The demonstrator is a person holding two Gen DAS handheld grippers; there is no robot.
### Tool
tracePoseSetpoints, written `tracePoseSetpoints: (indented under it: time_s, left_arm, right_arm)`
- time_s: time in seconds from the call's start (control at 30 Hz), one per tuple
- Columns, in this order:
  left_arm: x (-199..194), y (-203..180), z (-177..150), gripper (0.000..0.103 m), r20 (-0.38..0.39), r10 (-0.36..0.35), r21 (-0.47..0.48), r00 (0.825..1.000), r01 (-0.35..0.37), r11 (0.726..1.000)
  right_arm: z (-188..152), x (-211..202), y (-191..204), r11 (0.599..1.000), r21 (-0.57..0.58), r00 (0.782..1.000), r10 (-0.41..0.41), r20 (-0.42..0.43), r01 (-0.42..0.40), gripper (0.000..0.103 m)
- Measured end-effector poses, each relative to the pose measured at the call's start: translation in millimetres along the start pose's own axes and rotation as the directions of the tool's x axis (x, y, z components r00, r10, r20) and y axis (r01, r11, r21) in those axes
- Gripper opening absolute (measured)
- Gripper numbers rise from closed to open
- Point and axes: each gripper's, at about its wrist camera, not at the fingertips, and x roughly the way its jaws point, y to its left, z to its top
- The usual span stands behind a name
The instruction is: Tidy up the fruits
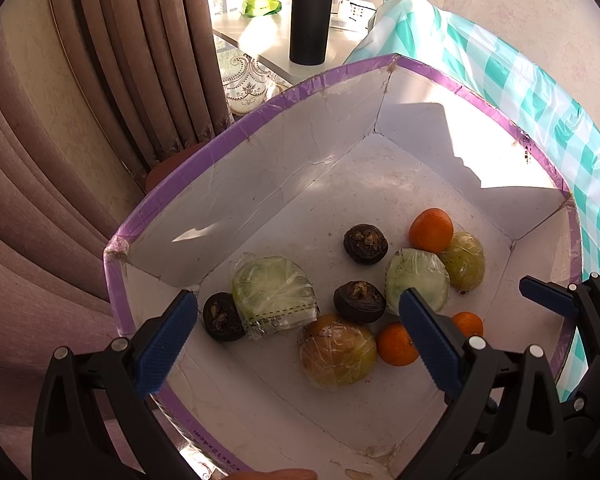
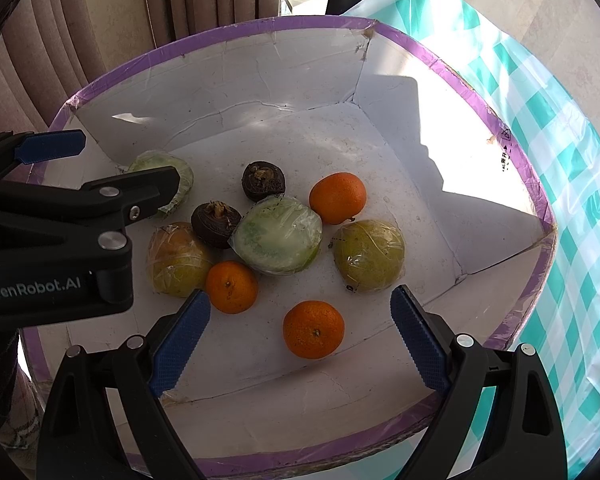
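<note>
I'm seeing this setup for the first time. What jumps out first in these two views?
A big white cardboard box with purple-taped rim fills both views, holding loose fruit on its floor. Brightest are three oranges, beside plastic-wrapped green fruits and small dark brown ones. Both the left gripper and right gripper hang open over the box, holding nothing.

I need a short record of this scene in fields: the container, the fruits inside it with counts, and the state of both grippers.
container: white cardboard box with purple taped rim, on a teal checked cloth
oranges: three small round orange fruits, unwrapped
wrapped green pieces: two pale green cut pieces in plastic film
wrapped round fruits: two yellow-green fruits in plastic film
dark items: three small dark brown round items
left gripper: open, empty, over the box
right gripper: open, empty, over the box
</note>
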Motion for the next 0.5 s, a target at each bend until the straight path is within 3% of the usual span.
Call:
tracePoseSetpoints:
  time_s: [0.5]
  left_arm:
    - [-0.2,0.2,1.1,0.101,0.002,0.001,0.003,1.0,-0.001,1.0]
  right_arm:
    - [3.6,0.6,0.3,1.0,-0.003,1.0,-0.005,-0.001,0.005,0.088]
